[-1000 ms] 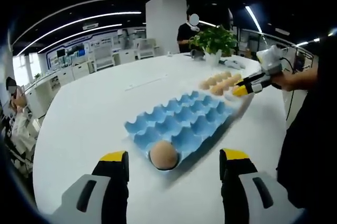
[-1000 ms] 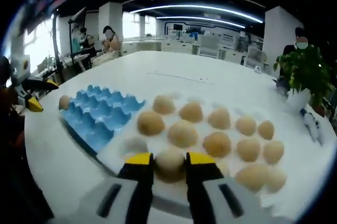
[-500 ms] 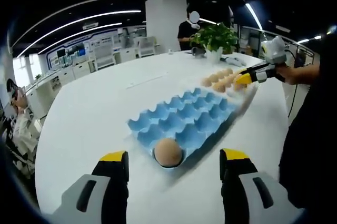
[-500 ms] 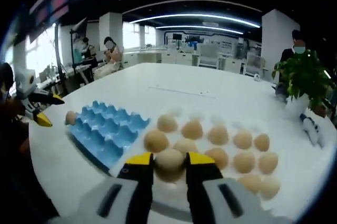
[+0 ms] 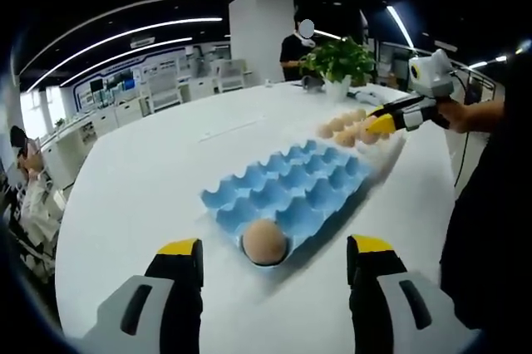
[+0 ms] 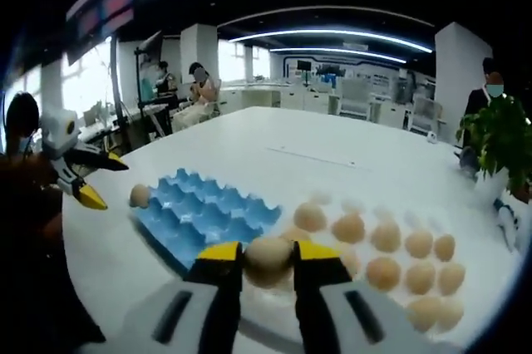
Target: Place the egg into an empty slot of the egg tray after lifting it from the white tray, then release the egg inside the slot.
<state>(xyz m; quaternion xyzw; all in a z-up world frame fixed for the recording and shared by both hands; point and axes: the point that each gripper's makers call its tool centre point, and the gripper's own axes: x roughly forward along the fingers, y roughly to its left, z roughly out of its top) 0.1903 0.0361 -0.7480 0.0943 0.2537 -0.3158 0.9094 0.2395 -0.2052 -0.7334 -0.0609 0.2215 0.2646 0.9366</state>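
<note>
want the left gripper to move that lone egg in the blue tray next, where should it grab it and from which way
Grip the egg across its rounded upper half, coming down from above with one jaw on each side. It sits low in a corner cup of the blue egg tray, so the cup walls hide its lower part and probably block a level approach. The left gripper stands open just short of it.

- The right claw (image 6: 268,258) is clamped on an egg (image 6: 268,256), held between its yellow-tipped jaws above the white worktop (image 6: 274,171).
- A blue egg tray (image 6: 204,215) lies left of centre, one egg sitting in its far-left corner slot (image 6: 140,196).
- More eggs rest in the white tray (image 6: 399,267) to the right.
- The left claw (image 6: 90,181) hangs at the left edge, jaws apart.
- A potted plant (image 6: 499,138) stands at far right.
</note>
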